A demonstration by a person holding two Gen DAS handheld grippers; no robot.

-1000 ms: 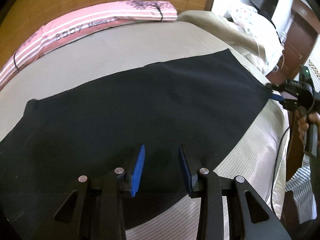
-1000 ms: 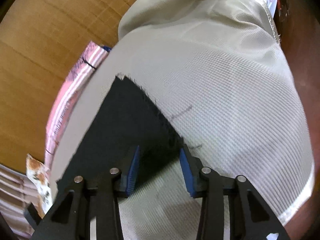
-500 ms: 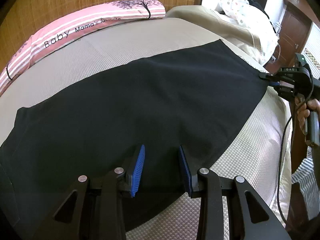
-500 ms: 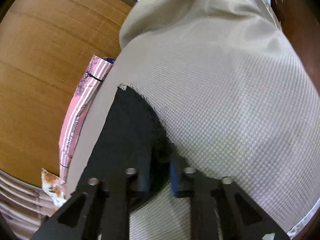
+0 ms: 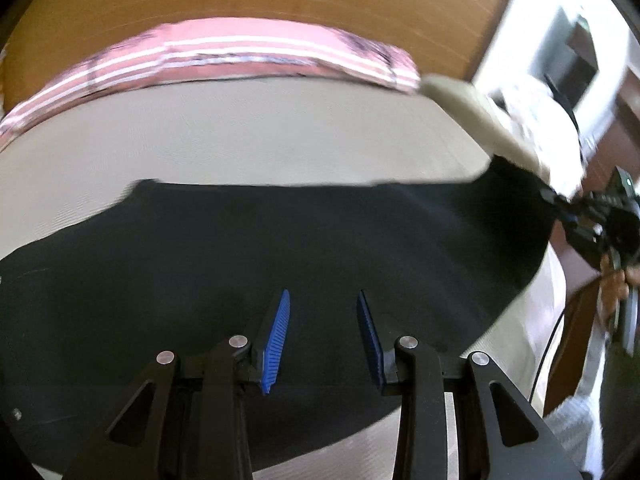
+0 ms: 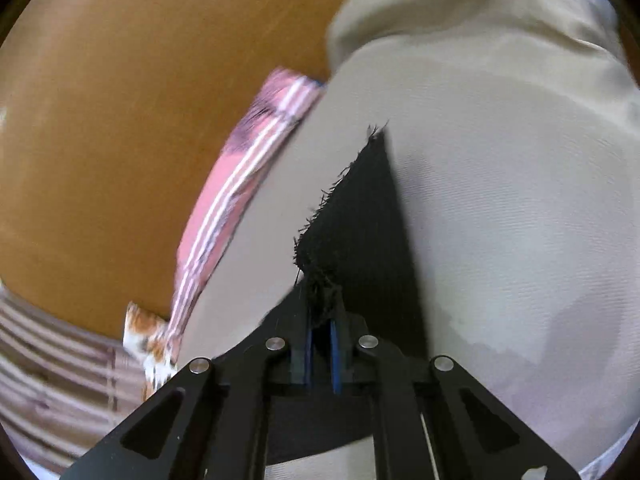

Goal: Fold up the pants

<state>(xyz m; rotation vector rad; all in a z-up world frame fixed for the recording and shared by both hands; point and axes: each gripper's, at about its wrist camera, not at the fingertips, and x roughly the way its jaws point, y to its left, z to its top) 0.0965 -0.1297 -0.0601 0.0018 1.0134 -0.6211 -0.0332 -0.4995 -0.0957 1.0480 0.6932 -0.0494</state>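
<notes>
Across the beige bed (image 5: pixel 280 136) lie the black pants (image 5: pixel 280 248), soft, light and limp. Right gripper (image 6: pixel 320 320) pinches their frayed far-right hem, the sensible hold; left gripper (image 5: pixel 324 316) hovers above, jaws narrowly apart, empty.

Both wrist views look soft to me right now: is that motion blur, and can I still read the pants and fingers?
Left wrist view: background smeared sideways, the pink striped pillow streaked and its print unreadable; the blue fingers stay sharp; the black pants show almost no texture. Right wrist view: same smear on pillow and bed cover, yet the frayed pants edge reads clearly. Both bow strongly at the rims.
</notes>
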